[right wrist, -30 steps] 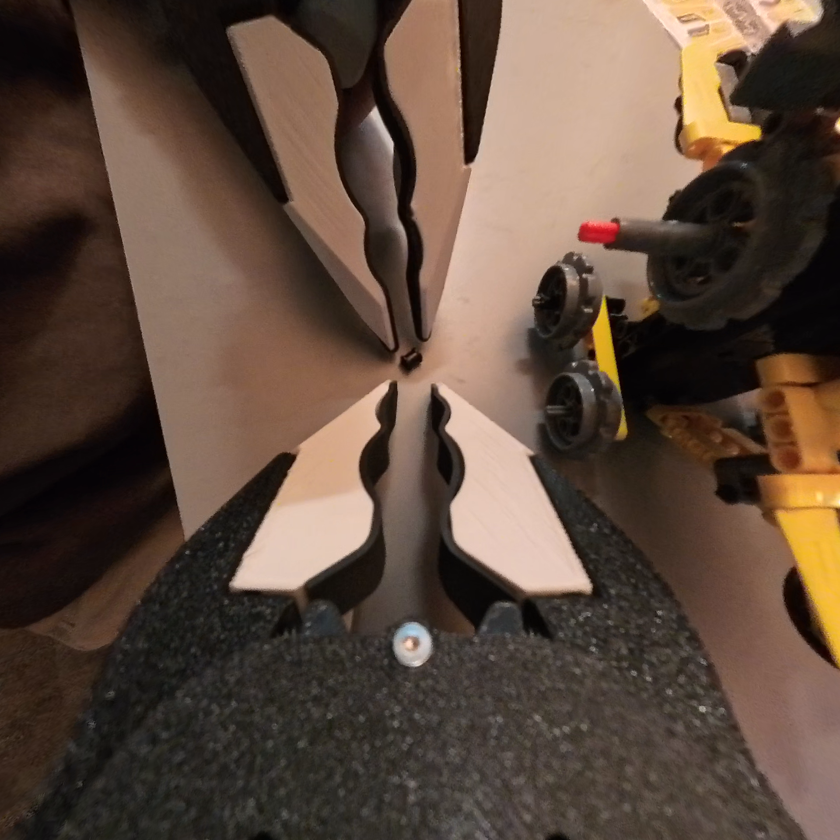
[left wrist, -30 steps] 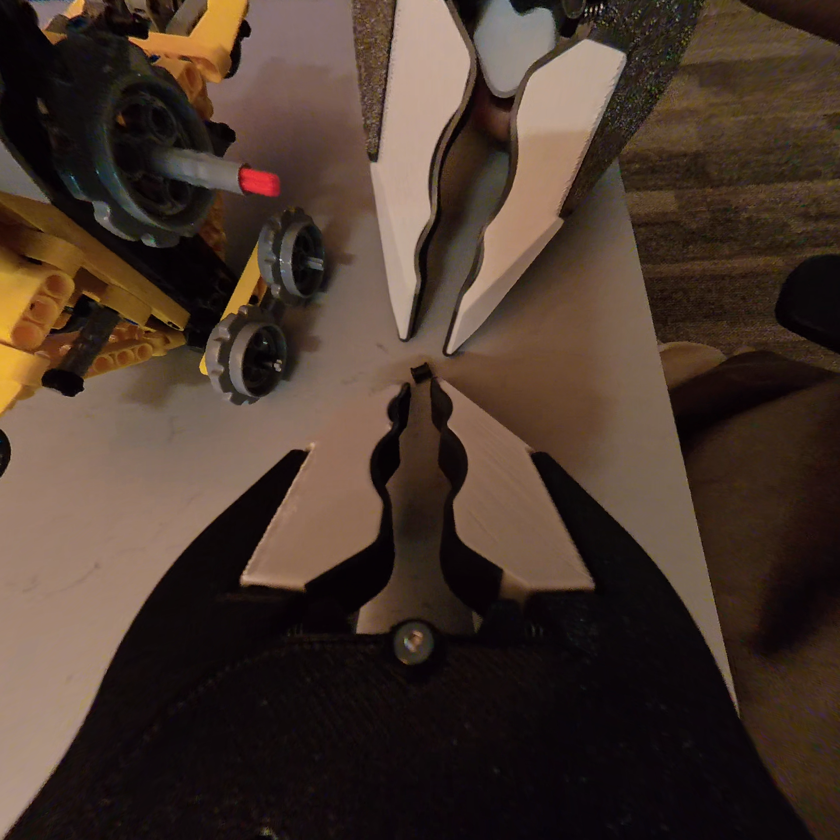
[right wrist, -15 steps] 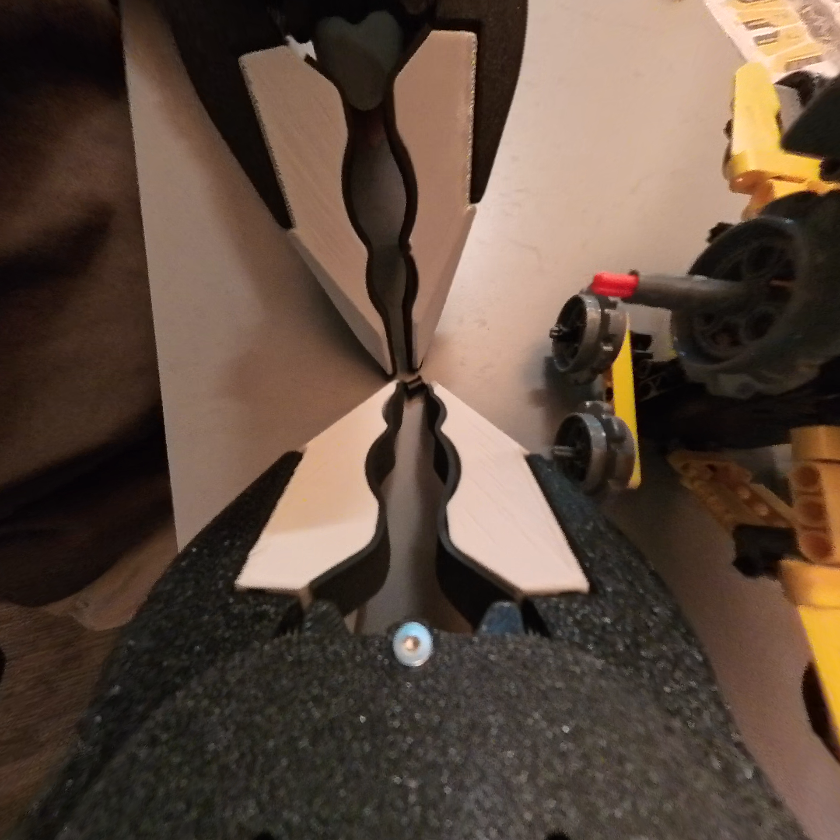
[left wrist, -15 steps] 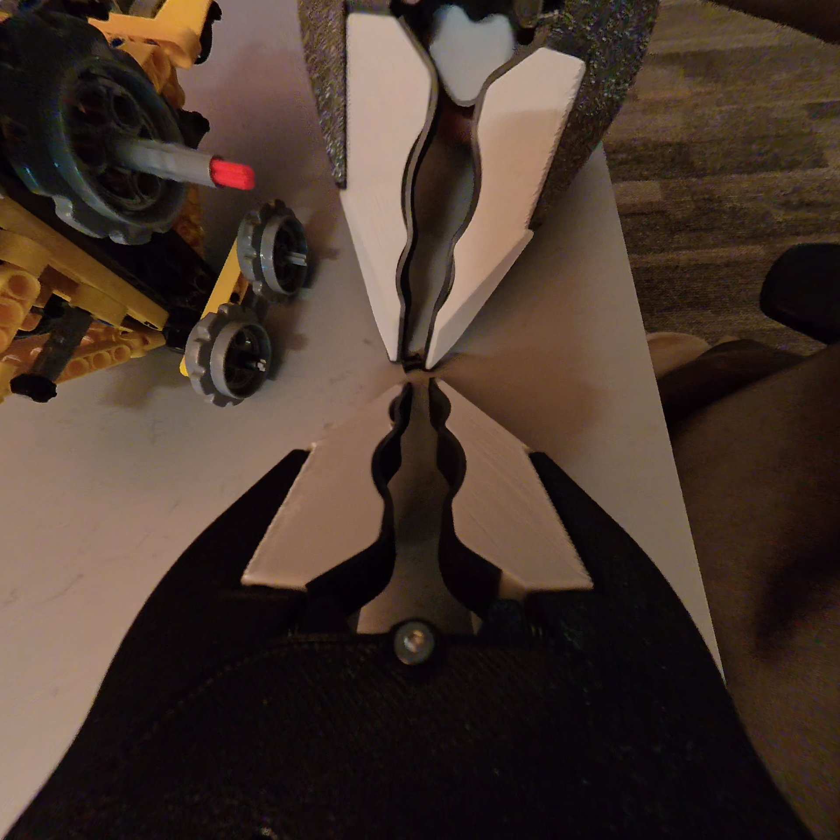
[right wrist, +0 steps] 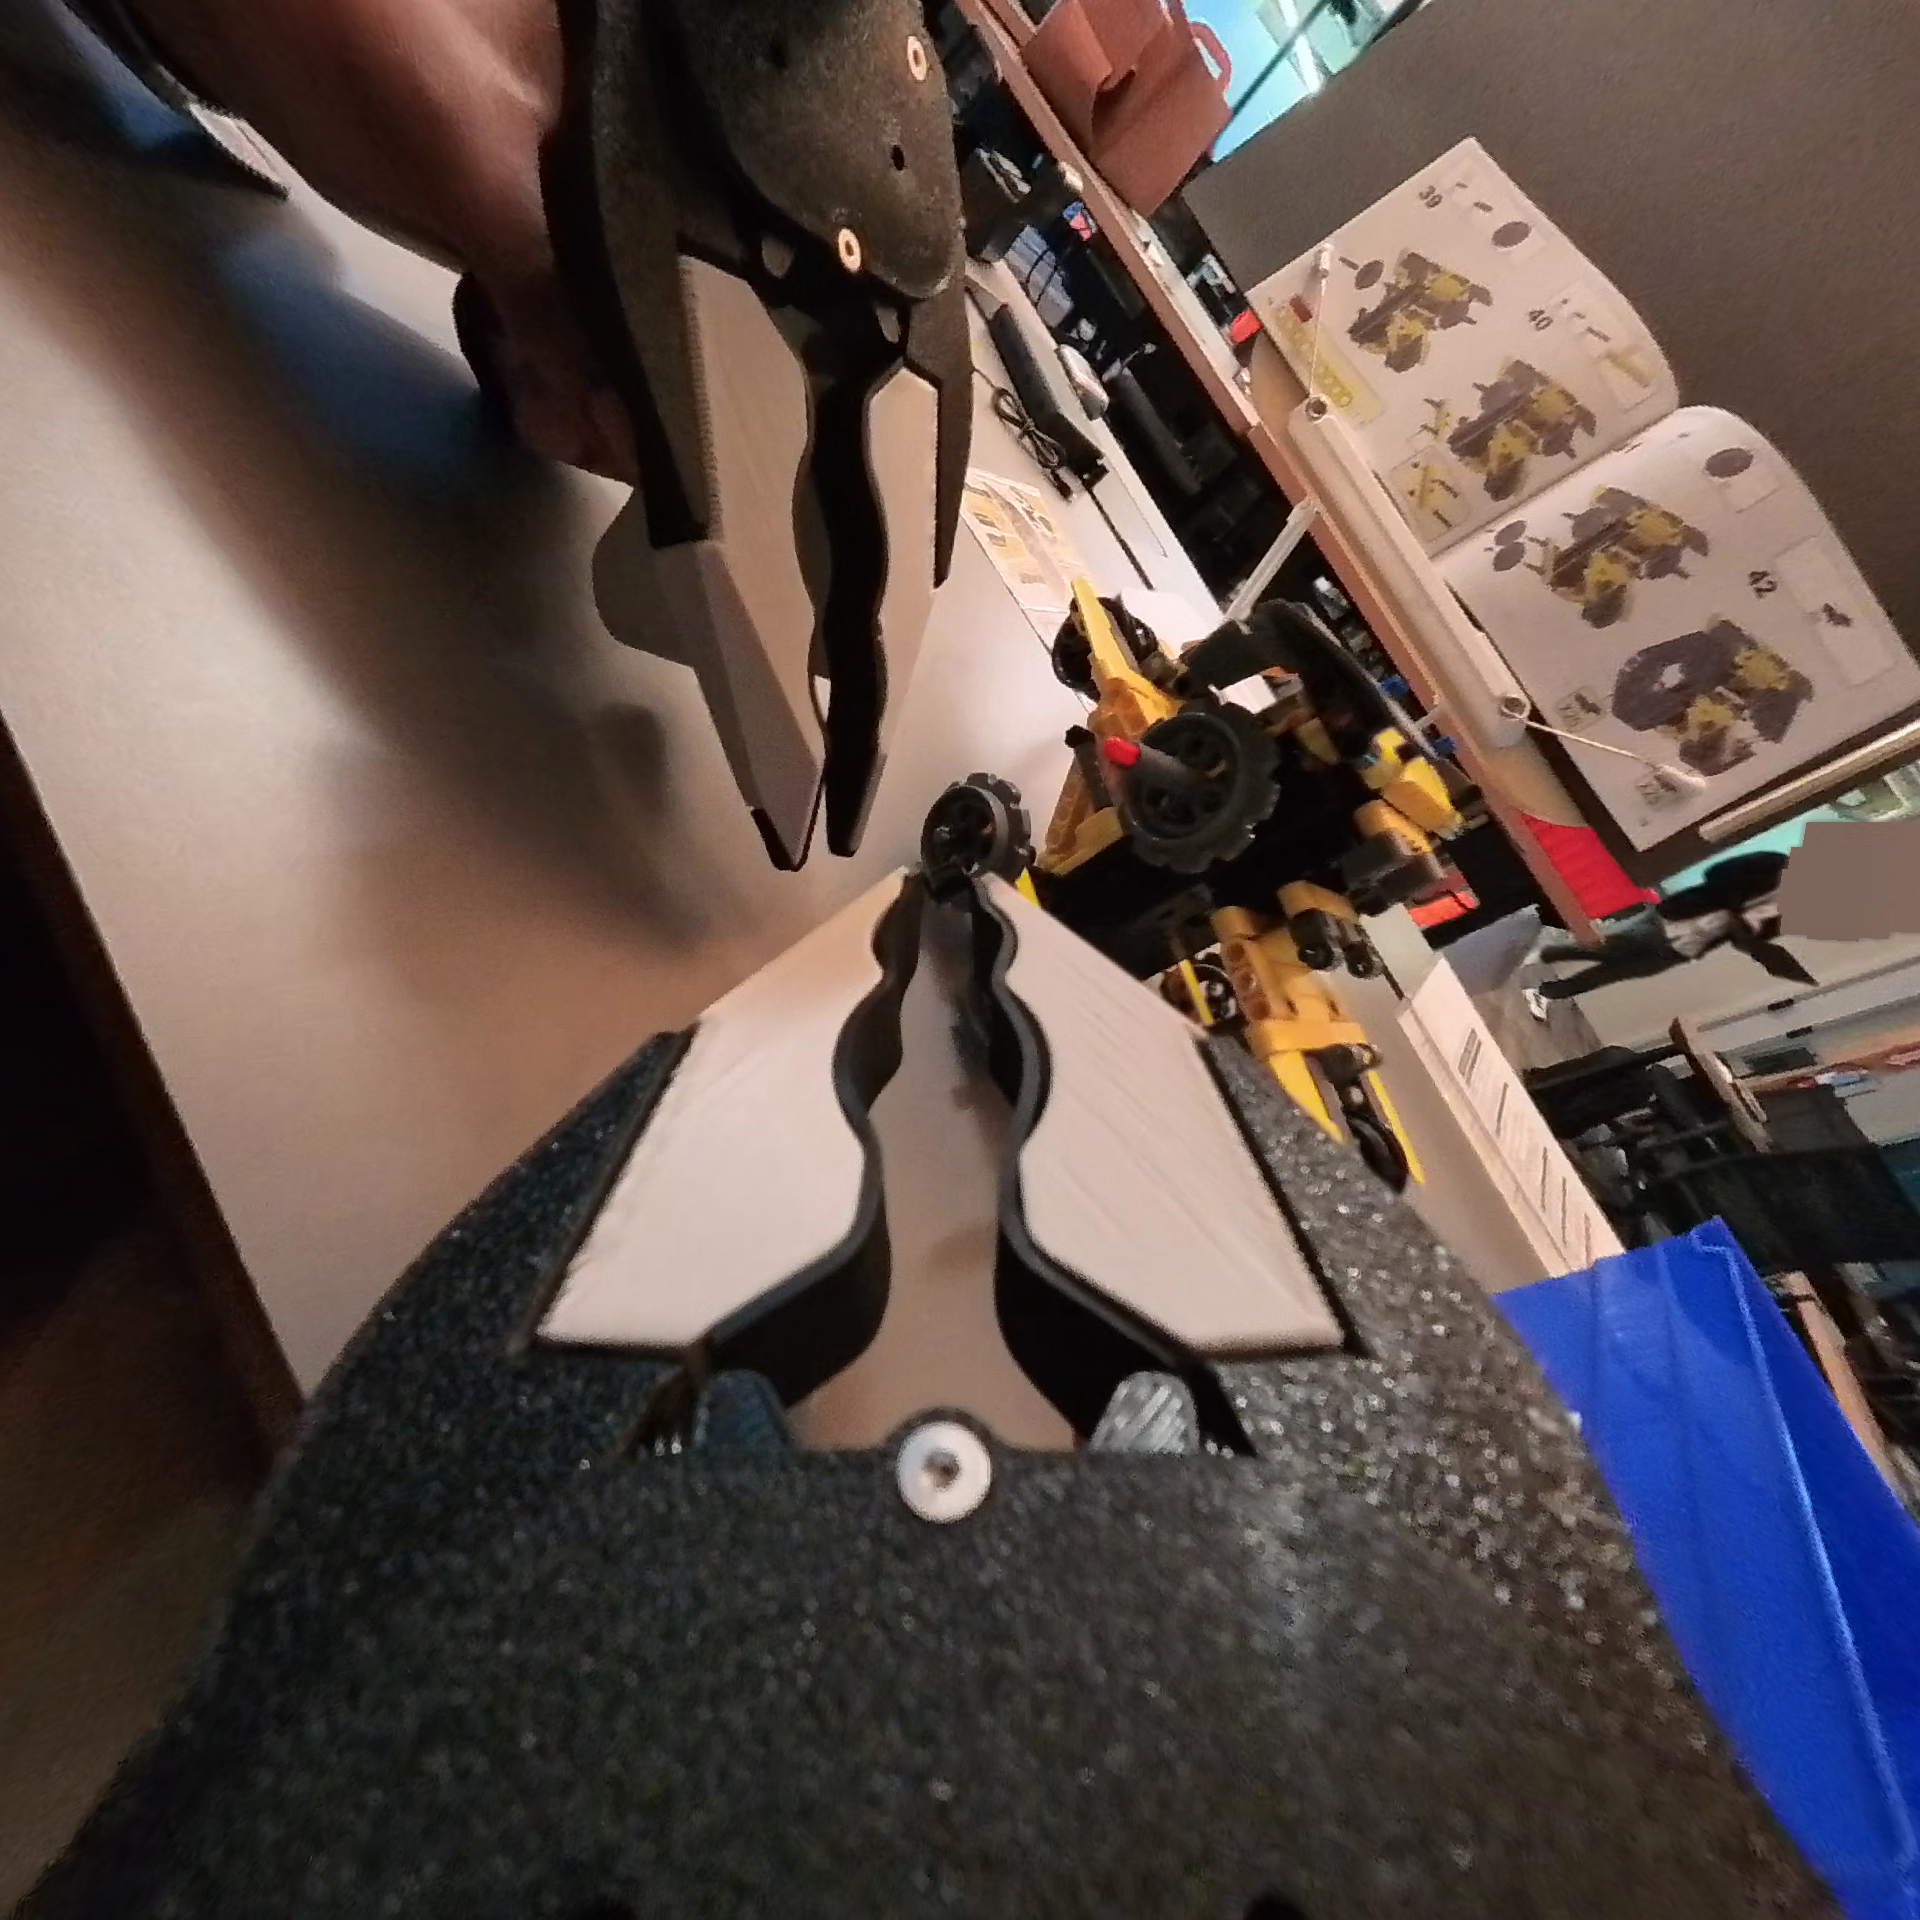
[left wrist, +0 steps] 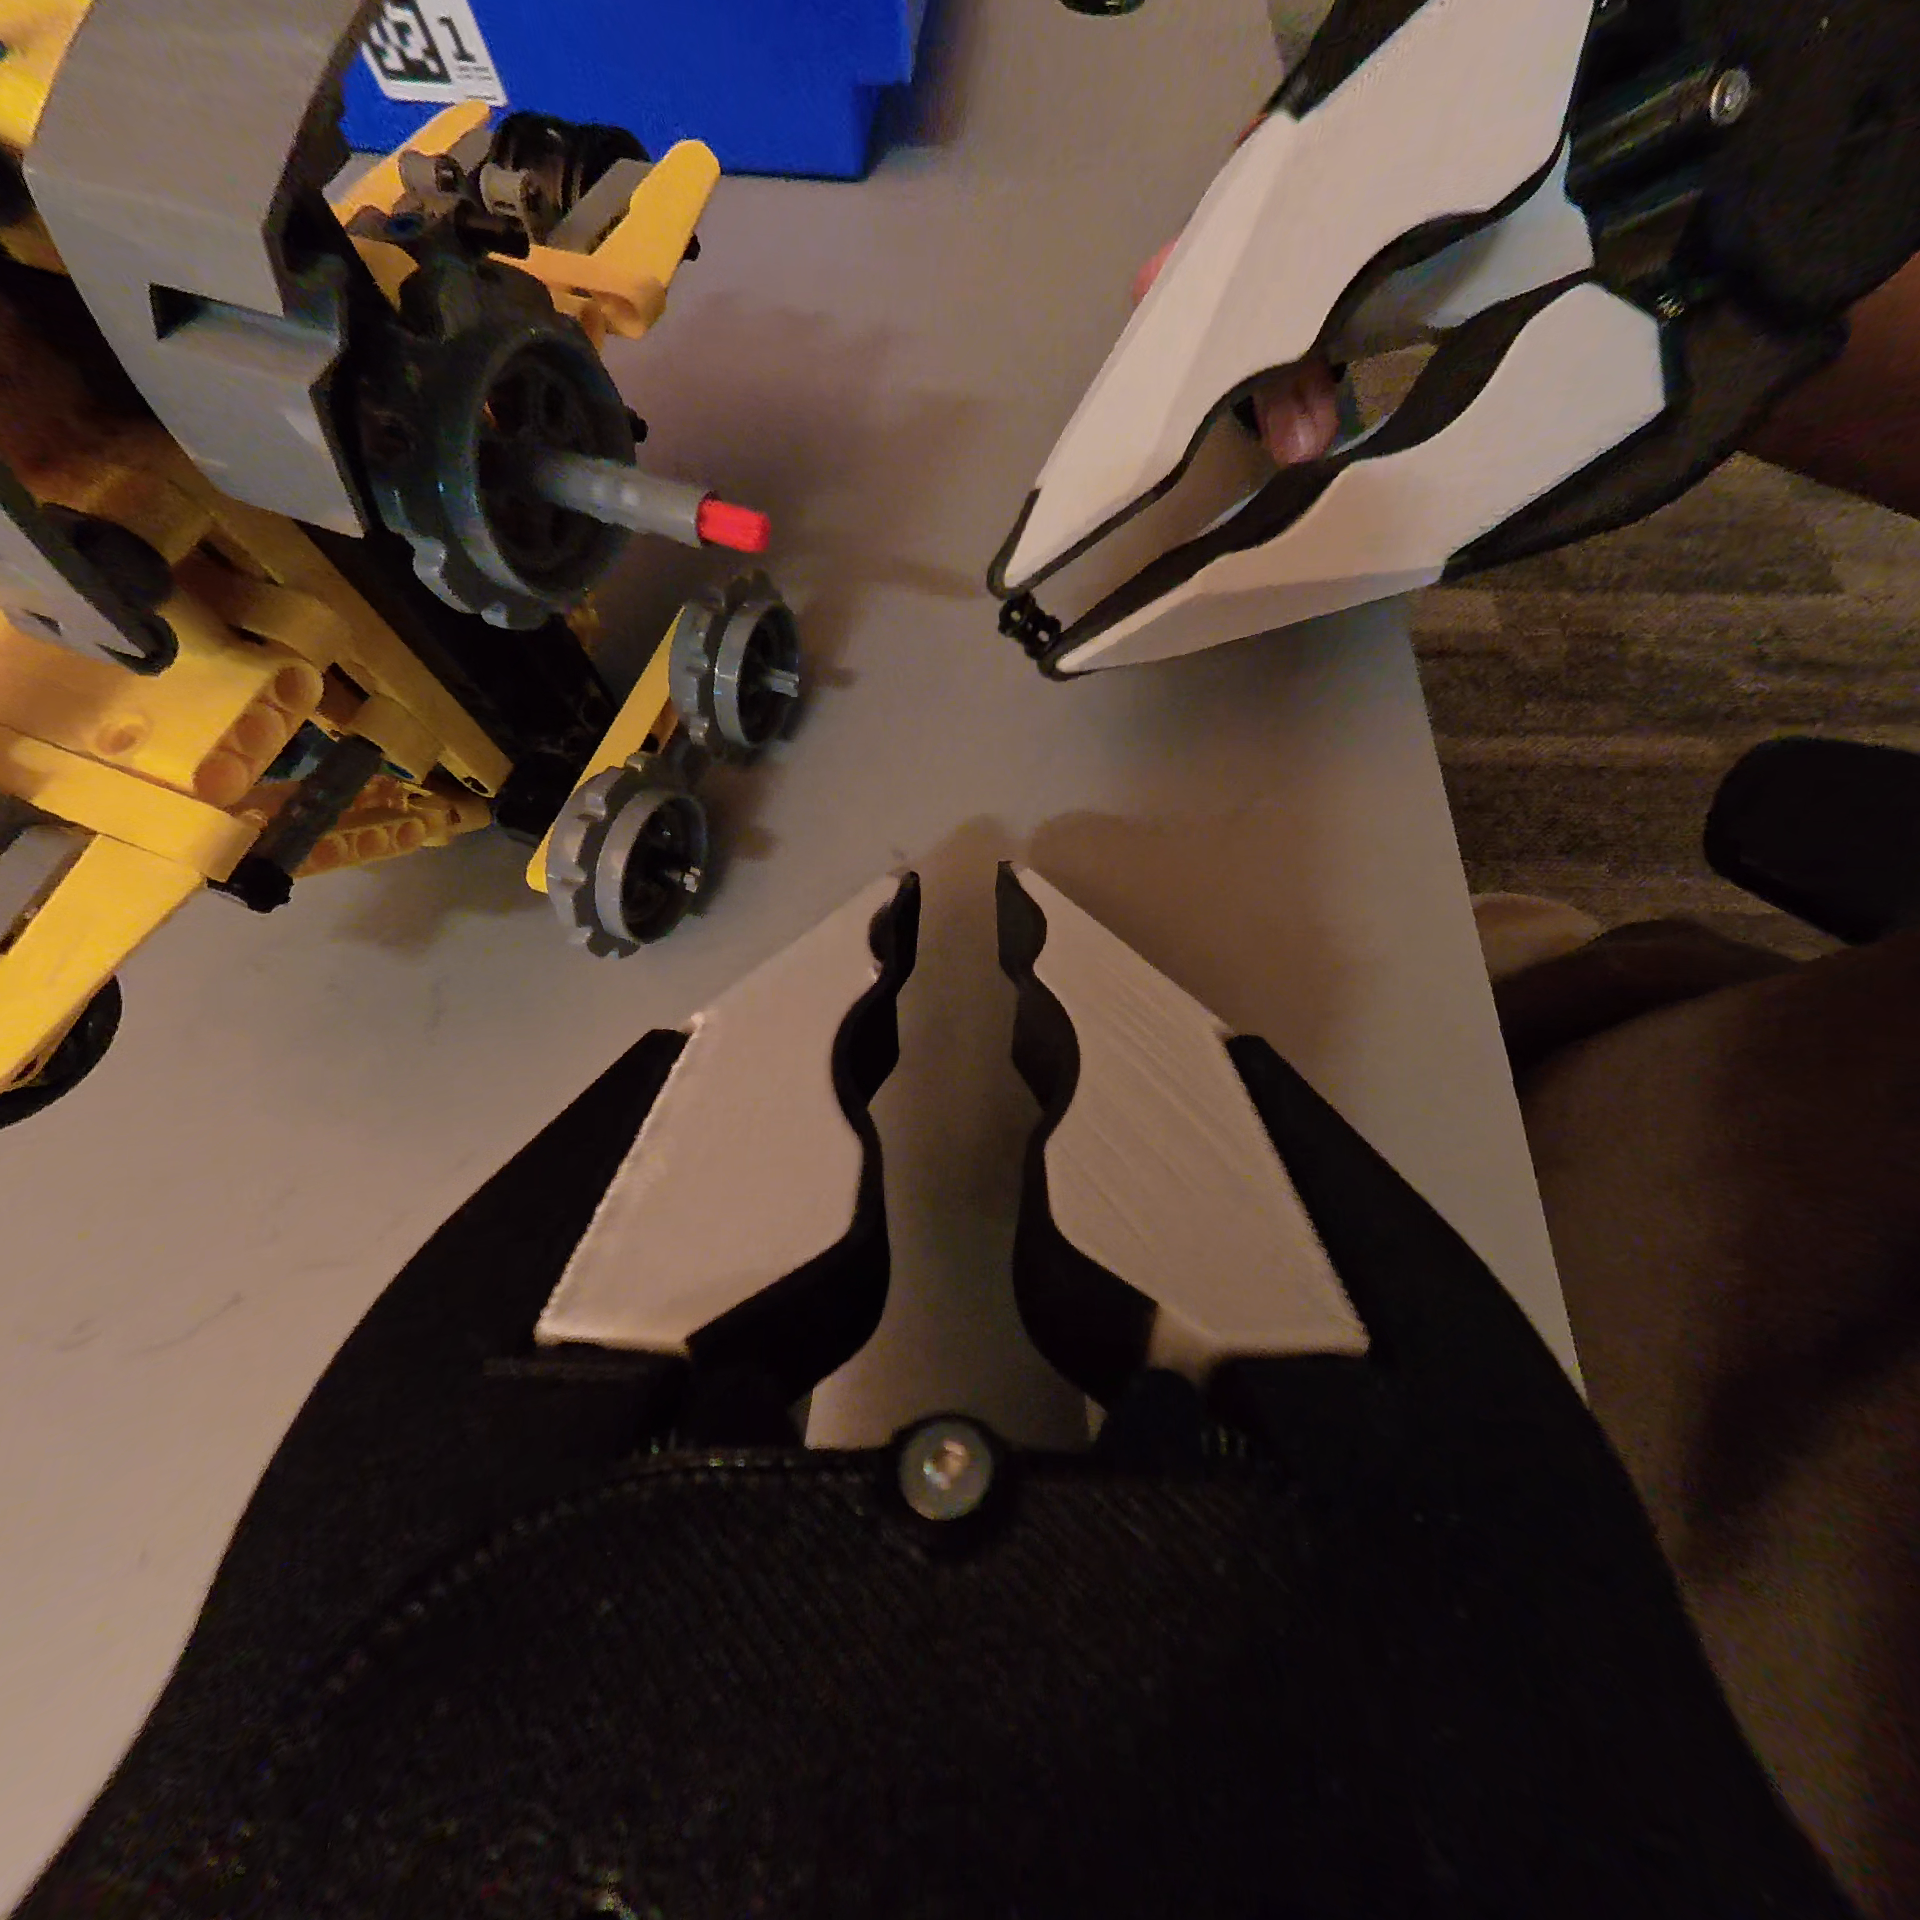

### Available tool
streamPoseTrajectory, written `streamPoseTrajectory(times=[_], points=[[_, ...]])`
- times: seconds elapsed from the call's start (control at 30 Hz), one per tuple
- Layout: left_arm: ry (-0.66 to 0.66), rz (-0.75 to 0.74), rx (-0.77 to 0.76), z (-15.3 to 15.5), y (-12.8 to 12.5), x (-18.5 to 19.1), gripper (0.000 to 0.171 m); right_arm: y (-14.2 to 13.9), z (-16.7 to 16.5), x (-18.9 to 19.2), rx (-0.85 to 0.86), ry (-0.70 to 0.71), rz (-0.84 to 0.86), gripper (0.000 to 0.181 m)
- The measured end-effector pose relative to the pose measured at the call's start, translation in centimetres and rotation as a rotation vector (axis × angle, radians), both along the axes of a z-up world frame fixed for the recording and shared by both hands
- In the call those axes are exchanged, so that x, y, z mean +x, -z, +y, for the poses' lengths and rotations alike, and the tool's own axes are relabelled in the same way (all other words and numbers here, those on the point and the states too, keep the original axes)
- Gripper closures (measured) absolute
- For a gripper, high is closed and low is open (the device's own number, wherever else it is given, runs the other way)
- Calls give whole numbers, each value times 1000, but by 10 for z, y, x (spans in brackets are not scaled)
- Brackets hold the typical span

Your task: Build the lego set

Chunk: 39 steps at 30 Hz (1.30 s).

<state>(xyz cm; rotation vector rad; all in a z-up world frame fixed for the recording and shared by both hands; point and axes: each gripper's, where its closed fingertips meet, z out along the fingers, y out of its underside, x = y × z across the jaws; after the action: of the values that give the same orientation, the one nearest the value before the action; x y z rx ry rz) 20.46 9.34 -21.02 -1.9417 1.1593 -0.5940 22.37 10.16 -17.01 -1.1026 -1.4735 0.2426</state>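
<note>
My right gripper (right wrist: pixel 943 883) is shut on a tiny black connector piece (right wrist: pixel 948 885) at its very fingertips and holds it above the grey table (left wrist: pixel 312 1143). It also shows at the upper right of the left wrist view (left wrist: pixel 1027 629), with the black piece (left wrist: pixel 1023 620) pinched in its tips. My left gripper (left wrist: pixel 954 878) is empty, its jaws a narrow gap apart, low over the table. It shows in the right wrist view (right wrist: pixel 812 850) just left of the held piece. A yellow and black brick-built vehicle (left wrist: pixel 260 675) stands to the left, its grey axle with a red tip (left wrist: pixel 732 523) pointing at the right gripper.
Two small grey wheels (left wrist: pixel 743 675) (left wrist: pixel 634 857) stick out of the vehicle's near side. A blue bin (left wrist: pixel 675 73) stands behind it. An open instruction booklet (right wrist: pixel 1558 468) is propped beyond. The table's edge (left wrist: pixel 1455 831) runs along the right, with a person's leg past it. There is about 5 cm between the tips of the two grippers.
The black piece lay on the table between both grippers' tips. My right gripper closed on it, lifted it and swung away to the right. My left gripper's jaws opened slightly.
</note>
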Motion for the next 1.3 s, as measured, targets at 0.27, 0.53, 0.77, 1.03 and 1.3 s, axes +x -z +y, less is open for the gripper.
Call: streamPoseTrajectory(times=[0.27,0.53,0.77,1.03,1.3], points=[[-4,3,20,3,-1,6,159,-5,0,3,-30,-8,54,172],[-29,41,78,11,0,7,143,-6,4,4,-75,10,70,172],[-46,61,225,23,-8,11,121,13,32,9,-376,154,8,172],[-31,162,373,34,-4,15,112,33,37,2,-595,155,-70,172],[-24,166,382,41,-4,20,111,47,34,0,-777,204,-94,172]])
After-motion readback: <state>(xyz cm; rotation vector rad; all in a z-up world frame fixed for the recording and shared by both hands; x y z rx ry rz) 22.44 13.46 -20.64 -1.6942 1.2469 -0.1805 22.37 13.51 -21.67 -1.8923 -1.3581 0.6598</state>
